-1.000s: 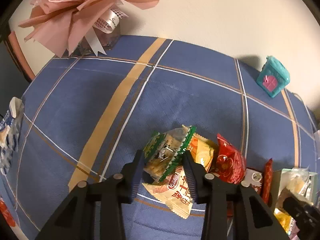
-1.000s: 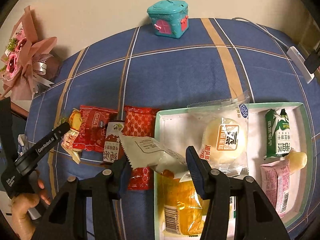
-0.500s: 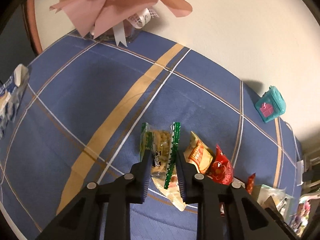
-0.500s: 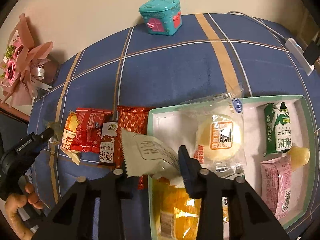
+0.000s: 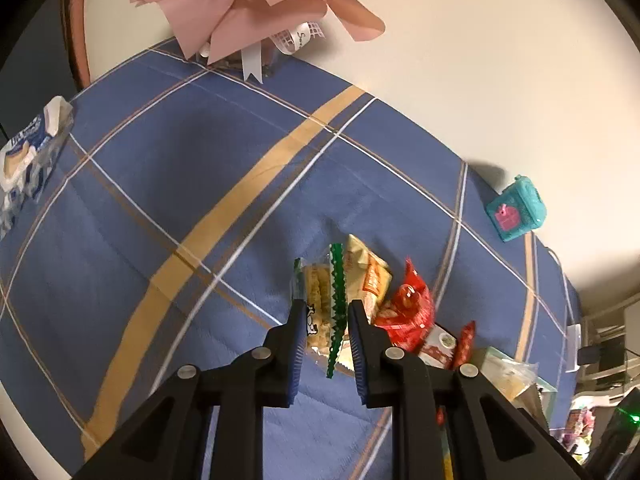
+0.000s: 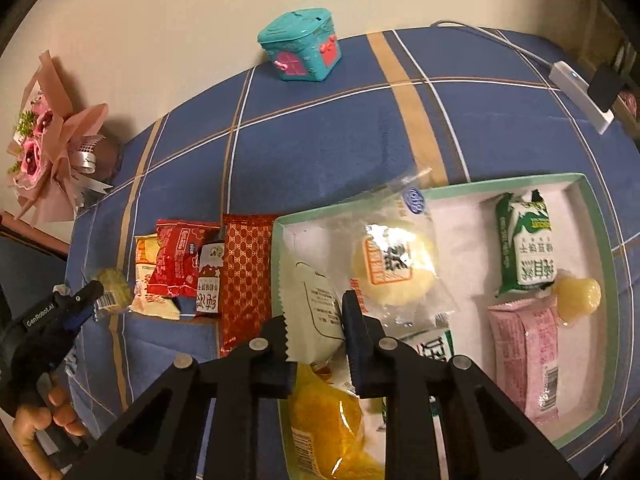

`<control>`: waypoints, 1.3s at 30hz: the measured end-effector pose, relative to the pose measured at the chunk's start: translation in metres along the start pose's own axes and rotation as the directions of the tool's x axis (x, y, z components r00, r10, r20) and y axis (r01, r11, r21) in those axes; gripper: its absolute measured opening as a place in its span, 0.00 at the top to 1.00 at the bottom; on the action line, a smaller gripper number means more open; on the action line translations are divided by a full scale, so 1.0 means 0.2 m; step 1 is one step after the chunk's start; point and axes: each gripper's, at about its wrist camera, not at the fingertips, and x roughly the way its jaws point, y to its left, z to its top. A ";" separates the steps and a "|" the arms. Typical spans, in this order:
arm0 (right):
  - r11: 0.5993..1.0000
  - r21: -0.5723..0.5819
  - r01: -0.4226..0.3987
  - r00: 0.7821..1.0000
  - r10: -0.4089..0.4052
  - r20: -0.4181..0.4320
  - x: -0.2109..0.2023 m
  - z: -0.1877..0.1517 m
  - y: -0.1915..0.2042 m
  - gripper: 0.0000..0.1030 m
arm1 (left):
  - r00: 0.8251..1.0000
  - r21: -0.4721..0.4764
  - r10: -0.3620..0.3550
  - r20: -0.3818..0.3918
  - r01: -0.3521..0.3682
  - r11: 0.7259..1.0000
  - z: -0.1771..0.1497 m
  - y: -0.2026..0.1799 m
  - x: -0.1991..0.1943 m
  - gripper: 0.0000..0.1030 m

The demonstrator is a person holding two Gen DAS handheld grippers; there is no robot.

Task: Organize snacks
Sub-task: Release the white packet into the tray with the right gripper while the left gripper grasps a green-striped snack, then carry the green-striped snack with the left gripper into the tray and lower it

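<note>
Two grips noted. Left gripper (image 5: pixel 324 320) is clenched on a green-edged cracker packet (image 5: pixel 320 300), lifted above the tablecloth (image 5: pixel 160 200). Right gripper (image 6: pixel 316 328) jaws are closing on a white packet (image 6: pixel 316 312) at the tray's (image 6: pixel 596 216) left edge.

Right hand-held gripper (image 6: pixel 316 332) fingers are covering the white packet's (image 6: pixel 316 314) lower half — bottom edge is cutting off the yellow bun pack (image 6: pixel 332 428). Bouquet (image 5: pixel 256 4) is running past the left view's top edge — print is staying illegible.
</note>
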 end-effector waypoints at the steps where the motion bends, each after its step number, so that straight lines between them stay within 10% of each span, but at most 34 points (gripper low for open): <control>1: 1.000 0.003 -0.002 1.000 0.002 0.003 -0.02 0.00 -0.01 0.81 | 1.000 -0.001 -0.005 0.003 0.005 1.000 -0.01 -0.01 -0.01 0.78; 20: 0.996 0.088 0.000 0.998 -0.006 0.060 -0.28 -0.03 -0.33 0.81 | 0.992 0.144 -0.123 0.035 0.117 0.983 -0.24 -0.39 -0.26 0.78; 39: 0.981 0.191 0.036 0.996 -0.052 0.077 -0.37 -0.04 -0.68 0.80 | 0.982 0.444 -0.137 -0.131 0.181 0.877 -0.73 -1.05 -0.13 0.78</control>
